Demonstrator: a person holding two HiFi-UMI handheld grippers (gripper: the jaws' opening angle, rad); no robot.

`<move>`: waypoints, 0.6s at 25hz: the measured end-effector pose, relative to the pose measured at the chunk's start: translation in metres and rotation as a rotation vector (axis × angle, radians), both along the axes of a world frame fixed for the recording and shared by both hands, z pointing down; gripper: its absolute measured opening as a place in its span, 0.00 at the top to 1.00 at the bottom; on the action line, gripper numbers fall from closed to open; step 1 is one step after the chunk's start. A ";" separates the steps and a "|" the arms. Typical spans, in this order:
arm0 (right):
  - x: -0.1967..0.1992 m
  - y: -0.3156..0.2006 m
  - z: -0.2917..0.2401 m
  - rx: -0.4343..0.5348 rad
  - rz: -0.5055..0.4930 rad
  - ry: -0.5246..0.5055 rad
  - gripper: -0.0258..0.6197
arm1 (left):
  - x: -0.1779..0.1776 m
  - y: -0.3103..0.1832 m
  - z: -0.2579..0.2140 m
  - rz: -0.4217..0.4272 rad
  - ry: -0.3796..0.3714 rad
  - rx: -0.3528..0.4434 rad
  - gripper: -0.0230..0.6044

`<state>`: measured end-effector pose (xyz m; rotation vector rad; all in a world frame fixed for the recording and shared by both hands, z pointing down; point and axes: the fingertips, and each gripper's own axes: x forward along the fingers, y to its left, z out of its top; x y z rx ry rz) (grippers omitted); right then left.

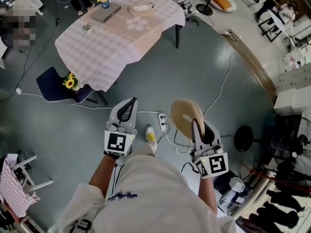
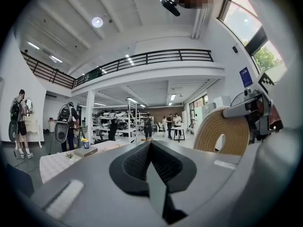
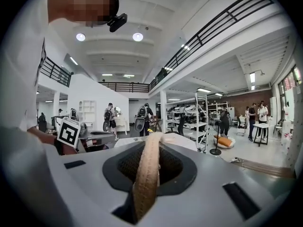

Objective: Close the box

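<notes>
My right claw (image 1: 195,125) pinches the woven lid (image 1: 182,113) by its rim; my left claw (image 1: 130,102) is closed, empty. The woven box (image 1: 142,7) sits on the table (image 1: 97,52), far off at eleven o'clock.

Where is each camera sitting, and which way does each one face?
Head view: from the head camera, looking steeply down at the floor and table; shows torso, forearms, a shoe, left gripper and right gripper holding the lid.
Left gripper view: on the left gripper, looking level along its shut, empty jaws toward the table.
Right gripper view: on the right gripper, looking along jaws clamped on the lid's edge.
Shared: each gripper view catches the other gripper and the head camera; all three show the lid.
</notes>
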<state>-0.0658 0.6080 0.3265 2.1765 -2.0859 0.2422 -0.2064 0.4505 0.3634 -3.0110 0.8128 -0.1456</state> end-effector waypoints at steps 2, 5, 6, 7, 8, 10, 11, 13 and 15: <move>0.008 -0.020 0.000 -0.004 -0.023 0.005 0.87 | 0.003 -0.016 0.006 -0.020 -0.011 -0.013 0.96; 0.019 -0.049 -0.001 -0.002 -0.055 0.009 0.87 | 0.011 -0.037 0.007 -0.052 0.008 -0.015 0.96; 0.022 -0.058 -0.002 0.002 -0.065 0.010 0.87 | 0.013 -0.043 0.005 -0.059 0.014 -0.012 0.96; 0.023 -0.066 -0.002 0.009 -0.075 0.012 0.87 | 0.015 -0.048 0.004 -0.061 0.016 -0.006 0.96; 0.024 -0.074 -0.003 0.015 -0.083 0.013 0.87 | 0.015 -0.052 0.002 -0.061 0.018 0.000 0.96; 0.022 -0.085 -0.003 0.023 -0.092 0.006 0.87 | 0.013 -0.055 0.000 -0.060 0.009 0.005 0.96; 0.020 -0.090 -0.003 0.025 -0.096 -0.001 0.87 | 0.011 -0.057 -0.002 -0.062 0.003 0.006 0.96; 0.017 -0.101 -0.004 0.029 -0.110 -0.012 0.87 | 0.006 -0.065 -0.005 -0.073 -0.007 0.008 0.96; 0.015 -0.114 -0.005 0.030 -0.132 -0.015 0.87 | 0.002 -0.076 -0.008 -0.093 -0.011 0.012 0.96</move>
